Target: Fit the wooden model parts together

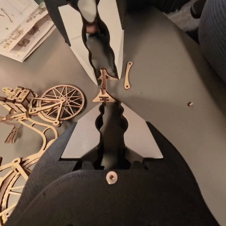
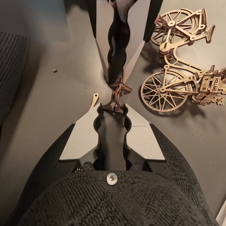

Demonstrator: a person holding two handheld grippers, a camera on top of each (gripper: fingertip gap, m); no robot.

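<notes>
A small wooden assembly (image 1: 104, 85), two triangular end plates joined by a narrow slotted bar, hangs between my two grippers just above the grey table. My left gripper (image 1: 110, 104) is shut on the near end plate (image 1: 104, 98). My right gripper (image 1: 107, 79) faces it from the far side and is shut on the other end plate (image 1: 106, 75). In the right wrist view my right gripper (image 2: 112, 106) clamps its plate (image 2: 111, 107), and the left gripper (image 2: 116, 79) holds the far plate (image 2: 121, 86). The bar (image 2: 116, 94) spans the gap between them.
A built wooden bicycle model (image 1: 48, 110) lies flat on the table beside the grippers; it also shows in the right wrist view (image 2: 177, 79). A curved wooden strip (image 1: 127, 75) and a tiny wooden bit (image 1: 190, 104) lie loose. An instruction booklet (image 1: 22, 30) is at the far left. Ribbed fabric (image 1: 214, 36) borders the table.
</notes>
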